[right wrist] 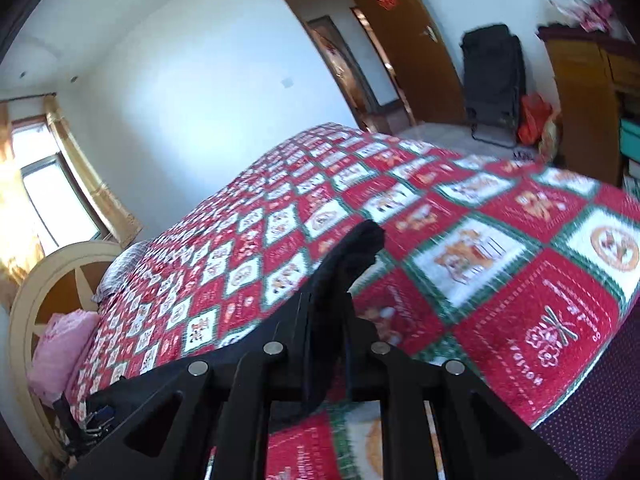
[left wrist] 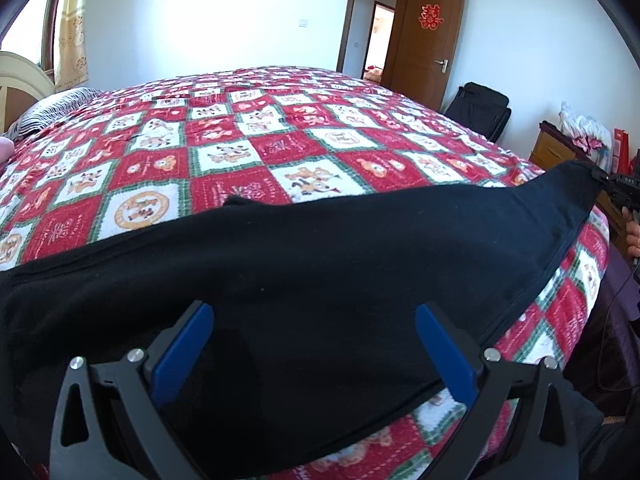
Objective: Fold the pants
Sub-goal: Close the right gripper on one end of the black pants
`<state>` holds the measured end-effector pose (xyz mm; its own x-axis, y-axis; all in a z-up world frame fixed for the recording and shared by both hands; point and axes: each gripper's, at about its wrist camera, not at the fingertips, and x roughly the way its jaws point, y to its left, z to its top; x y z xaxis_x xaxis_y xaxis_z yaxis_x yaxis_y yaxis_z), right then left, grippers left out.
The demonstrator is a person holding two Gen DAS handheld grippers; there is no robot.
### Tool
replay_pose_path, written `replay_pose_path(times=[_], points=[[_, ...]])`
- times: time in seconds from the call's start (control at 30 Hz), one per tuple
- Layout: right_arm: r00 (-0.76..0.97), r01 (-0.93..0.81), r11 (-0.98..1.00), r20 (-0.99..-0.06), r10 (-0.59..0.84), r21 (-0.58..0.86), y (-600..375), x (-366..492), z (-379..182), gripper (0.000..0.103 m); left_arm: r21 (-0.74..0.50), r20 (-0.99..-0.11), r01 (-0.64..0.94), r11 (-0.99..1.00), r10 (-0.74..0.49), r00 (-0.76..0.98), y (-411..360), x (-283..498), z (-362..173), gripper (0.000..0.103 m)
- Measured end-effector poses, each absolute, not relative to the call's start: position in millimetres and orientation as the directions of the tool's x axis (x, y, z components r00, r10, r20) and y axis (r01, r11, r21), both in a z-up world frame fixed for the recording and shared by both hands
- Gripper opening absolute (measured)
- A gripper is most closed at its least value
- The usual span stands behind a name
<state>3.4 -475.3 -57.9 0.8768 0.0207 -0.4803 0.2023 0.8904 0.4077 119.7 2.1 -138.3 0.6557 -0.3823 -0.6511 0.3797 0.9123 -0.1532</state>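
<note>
We see the pants [left wrist: 320, 280] lying along the near edge of the bed [left wrist: 248, 136], a long black band on the red and white quilt [left wrist: 160, 168]. One end of the pants is lifted off the quilt at the far right, where the right gripper [left wrist: 608, 184] holds it. In the right wrist view the fingers [right wrist: 296, 320] of this gripper are pressed together on a bunch of the black cloth, which sticks out past the tips (the picture is a little blurred, but the pinch is clear enough).

The left gripper [left wrist: 314, 344] hovers over the other part of the pants. Its blue fingers [left wrist: 188, 344] are spread wide and we see only cloth between them, nothing gripped.

We judge that the task is at an early stage. The pants look stretched out lengthwise and rather narrow, so perhaps the legs are already laid one on the other, but we cannot tell this for sure from the black cloth. No crosswise fold is visible. What remains, in our opinion, is for the left gripper to take its end, then to bring one end over the other and to flatten the result on the bed.
</note>
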Motion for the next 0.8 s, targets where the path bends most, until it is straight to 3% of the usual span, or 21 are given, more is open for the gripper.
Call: replay_pose_path(times=[0.3,0.8], points=[[0.887,0.041,0.944,-0.447,0.116,0.326,-406.5,18.3,-32.6,0.012,-0.224,-0.615,0.426,0.876,-0.467,0.636,-4.2,112.7,-118.4,0.103],[0.797,-0.146,0.953,-0.539,0.273,0.266,-310.3,53.3,-63.2,0.012,-0.284,-0.606,0.51,0.812,-0.564,0.561,-29.4,119.2,-106.8,0.102]])
